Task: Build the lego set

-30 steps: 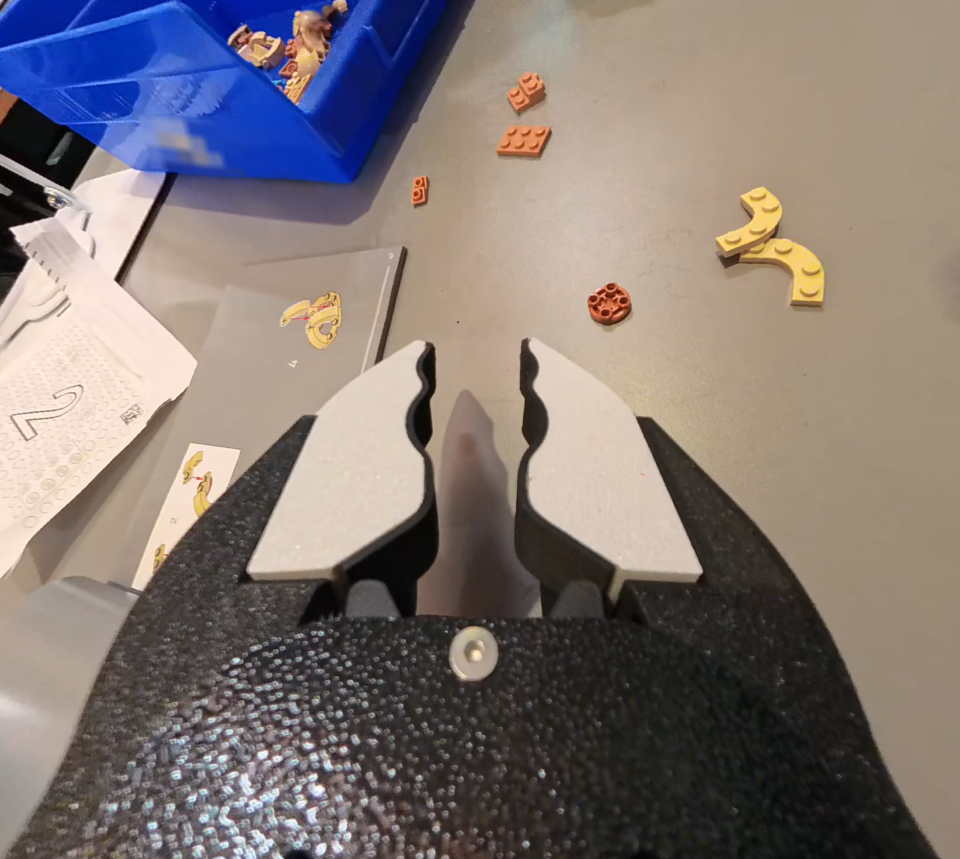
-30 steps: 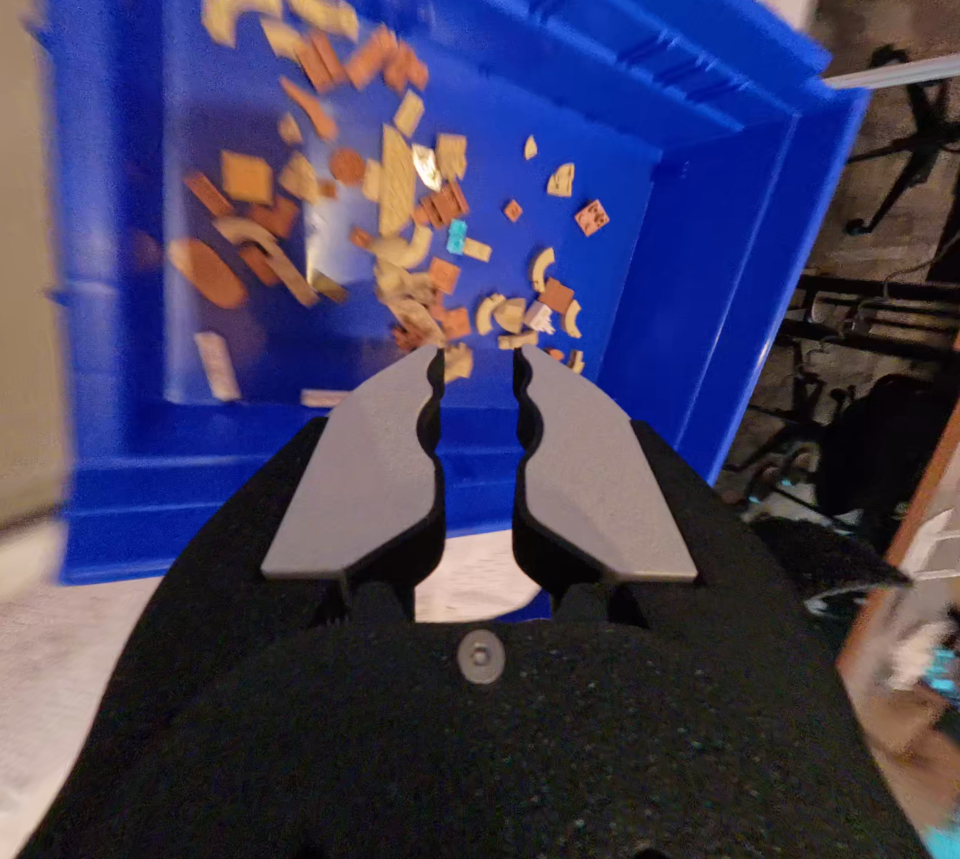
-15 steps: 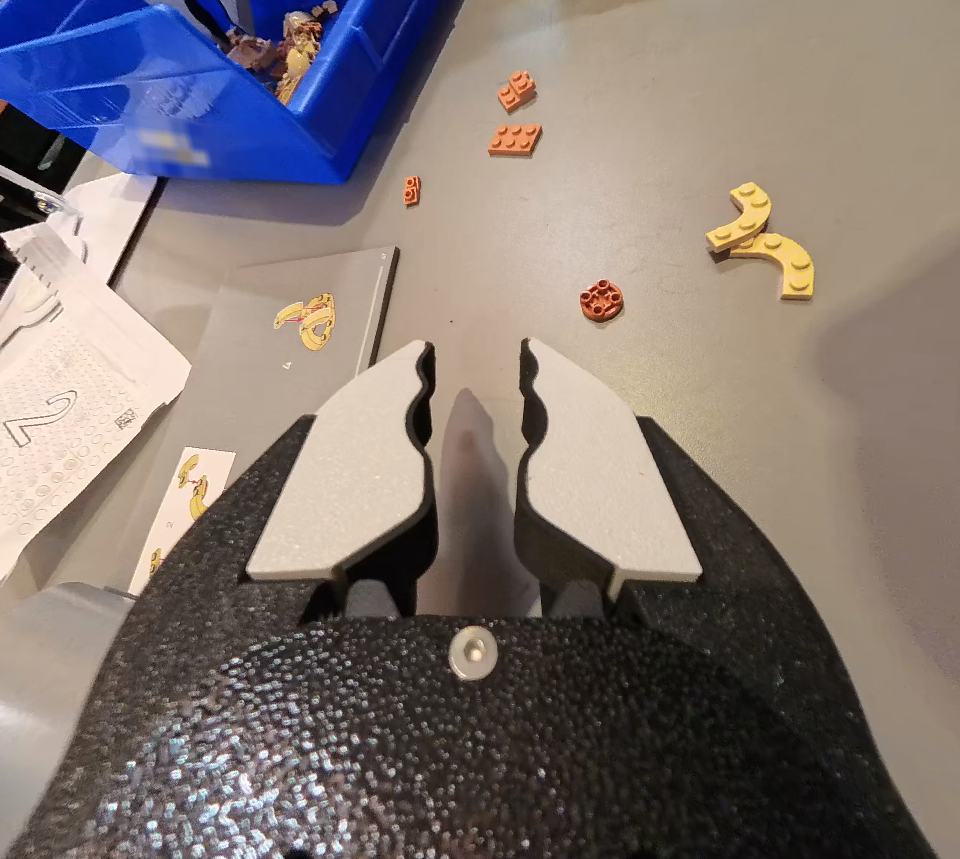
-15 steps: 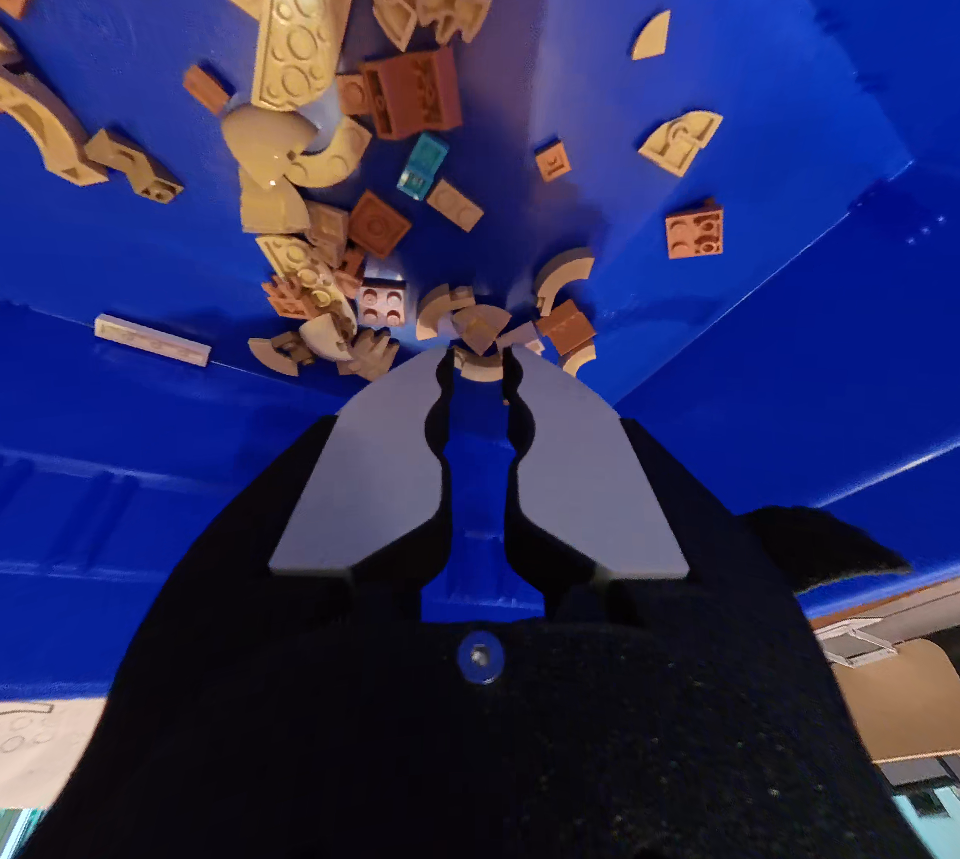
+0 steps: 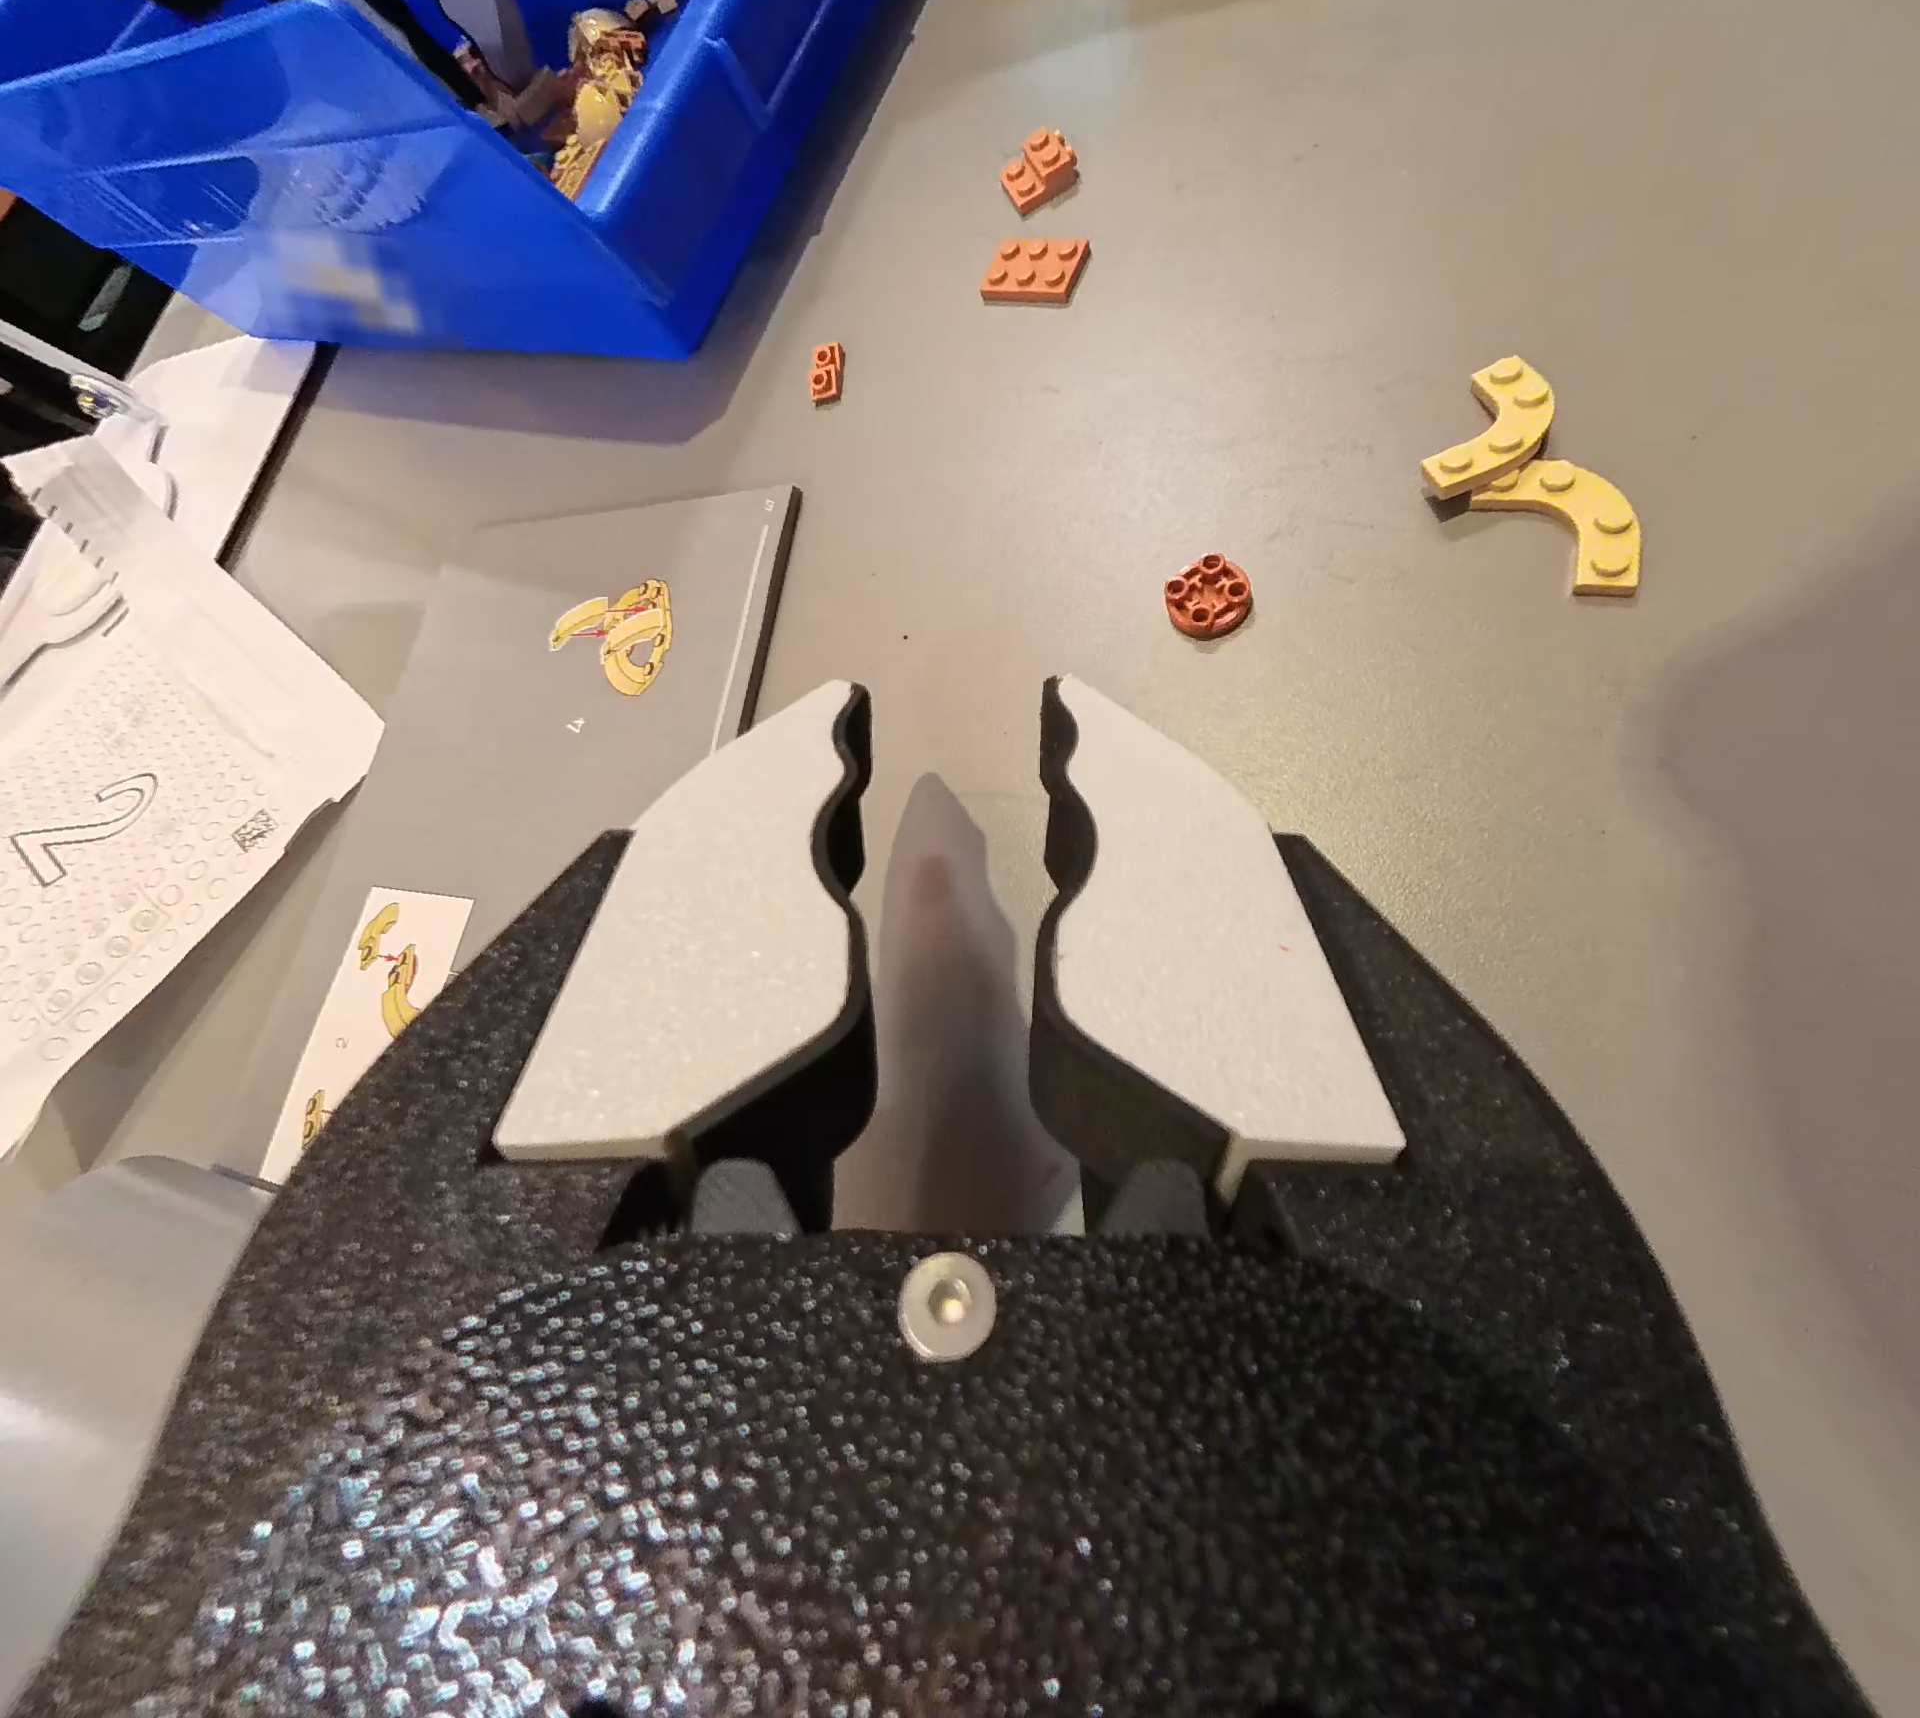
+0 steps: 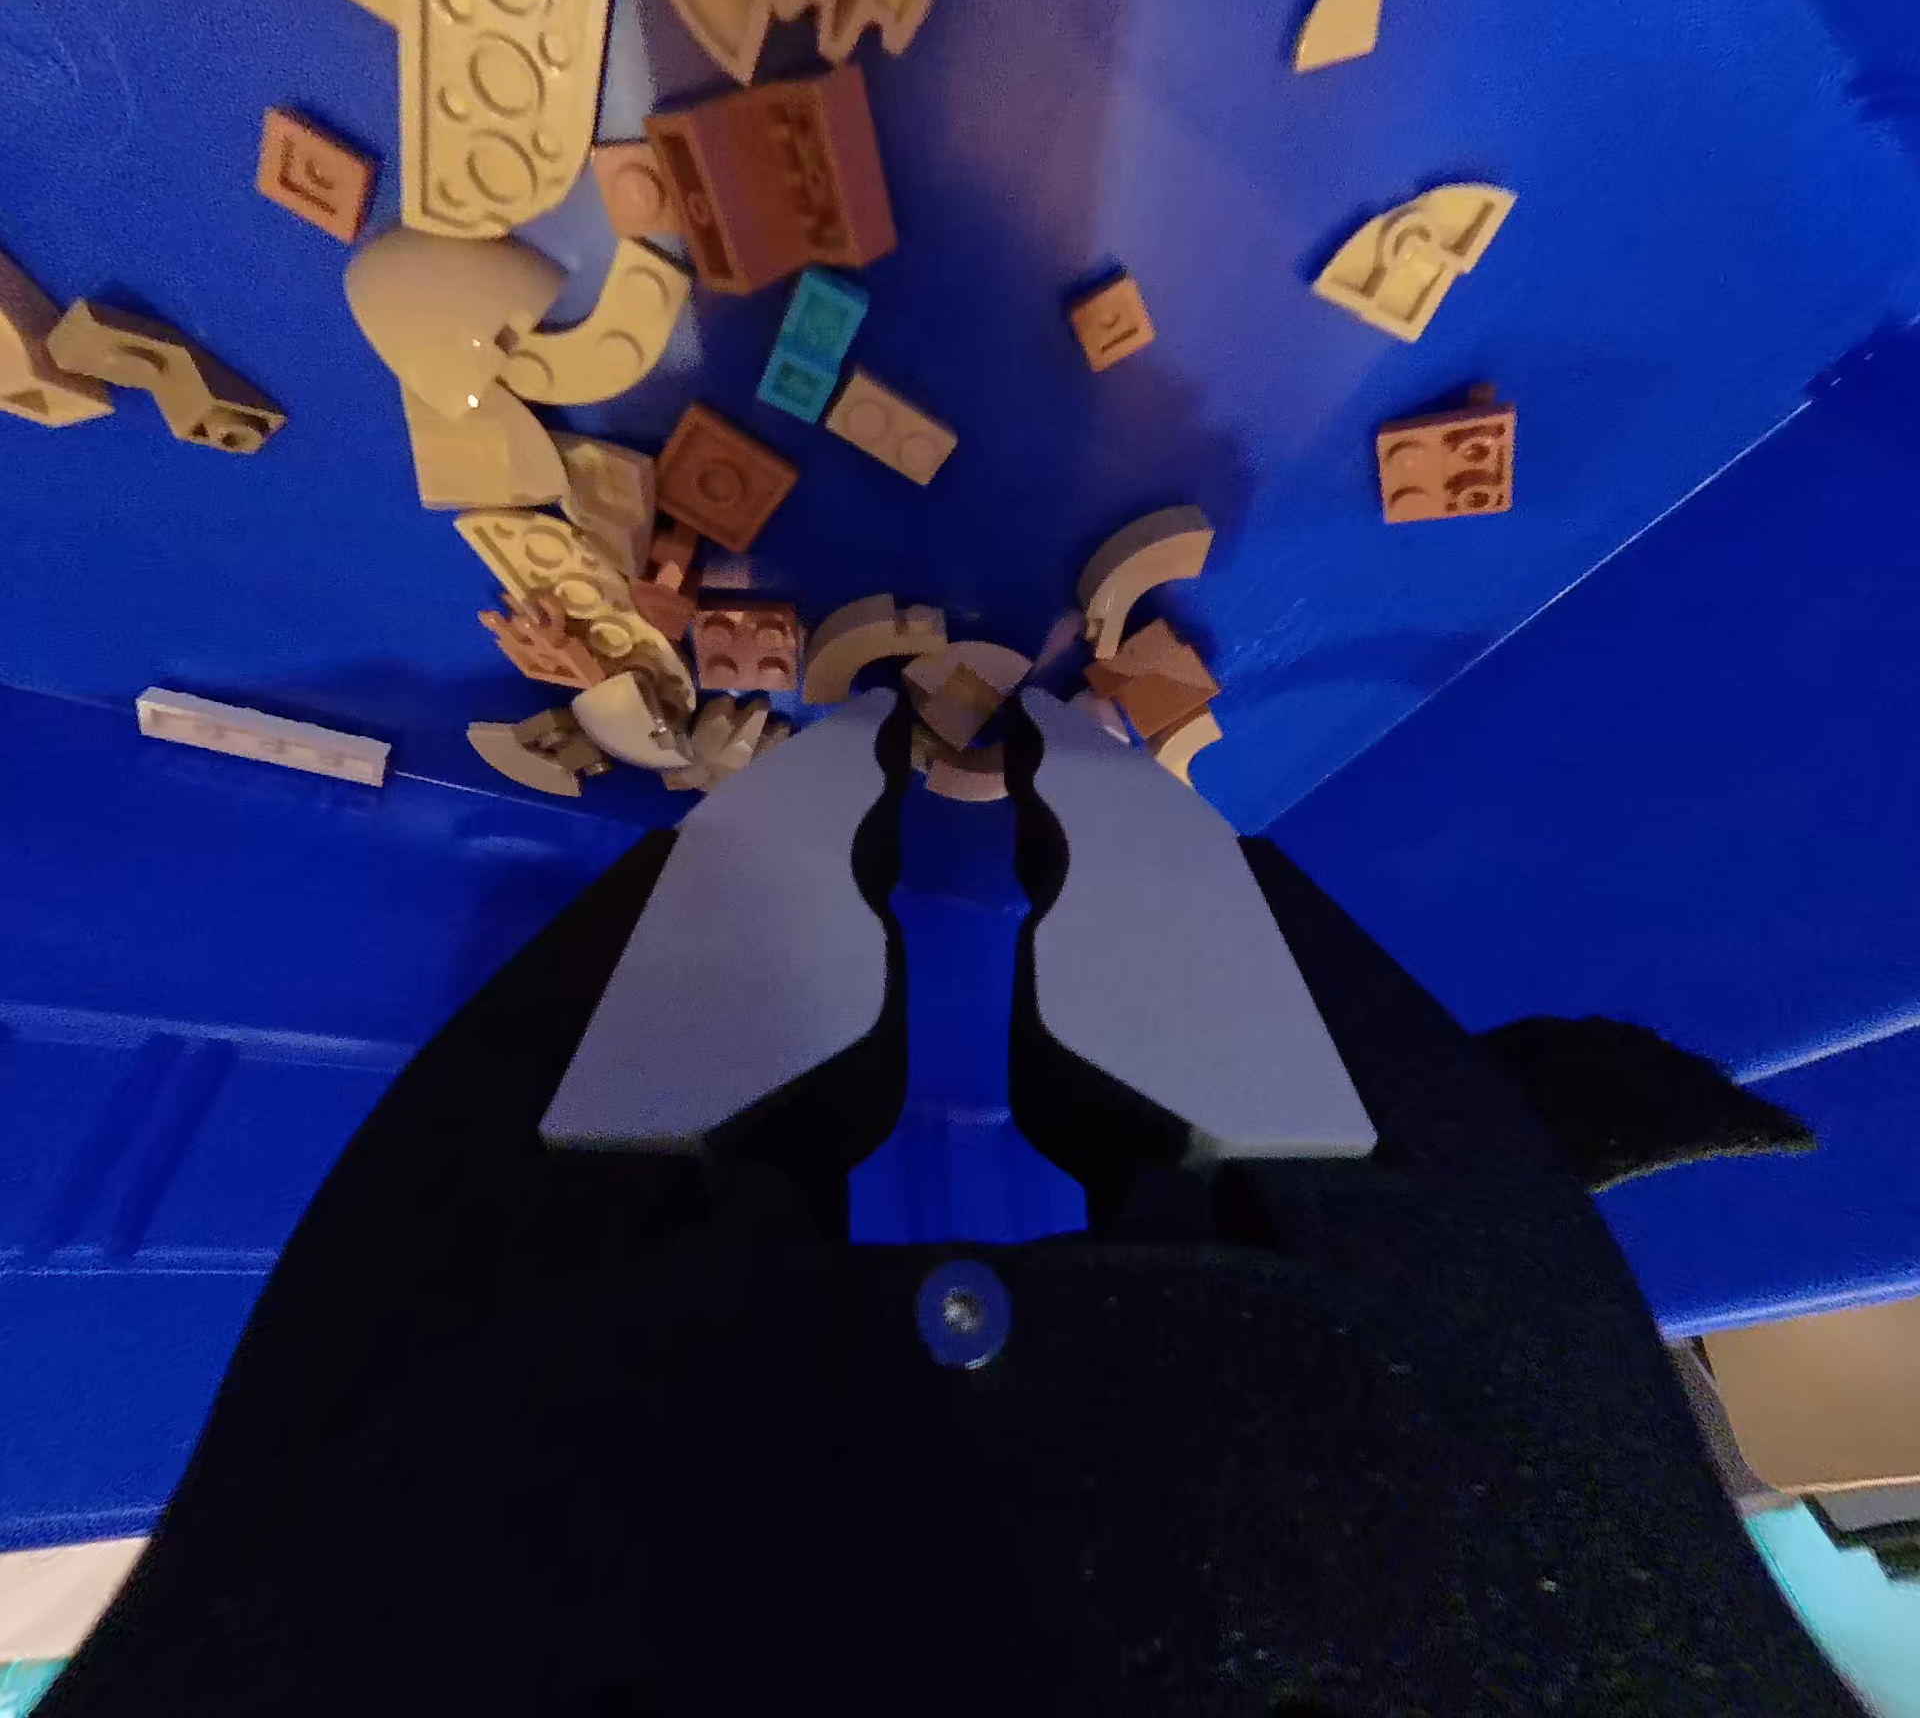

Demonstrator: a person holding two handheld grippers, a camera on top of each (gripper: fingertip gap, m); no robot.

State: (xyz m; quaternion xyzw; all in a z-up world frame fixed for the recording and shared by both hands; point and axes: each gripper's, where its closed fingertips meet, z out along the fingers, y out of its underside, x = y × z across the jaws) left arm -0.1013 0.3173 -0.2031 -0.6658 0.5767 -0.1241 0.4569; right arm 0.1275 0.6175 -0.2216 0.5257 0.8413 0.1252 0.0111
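Step in hand: fetching a part. Right tongs [image 6: 958,707] reach into the blue bin [image 6: 1558,733], narrowly parted, tips flanking a small tan-brown piece [image 6: 961,694]; grip unconfirmed. Left tongs [image 5: 956,702] hover empty, moderately parted, over the bench [image 5: 1351,110]; round brown plate [image 5: 1207,592] and tan curved plates [image 5: 1536,473] lie ahead-right. Next: close squarely and lift clear of neighbouring pieces.

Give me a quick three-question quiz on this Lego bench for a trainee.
1. True or false: the left tool is gripping a brick.
2. Where are the right tool's tips? A) inside the blue bin B) over the instruction booklet C) beside the tan model
3. Most pieces in the bin are tan or brown. What colour is the odd small piece?

Key: 1 false, it is open and empty. 2 A. 3 teal.
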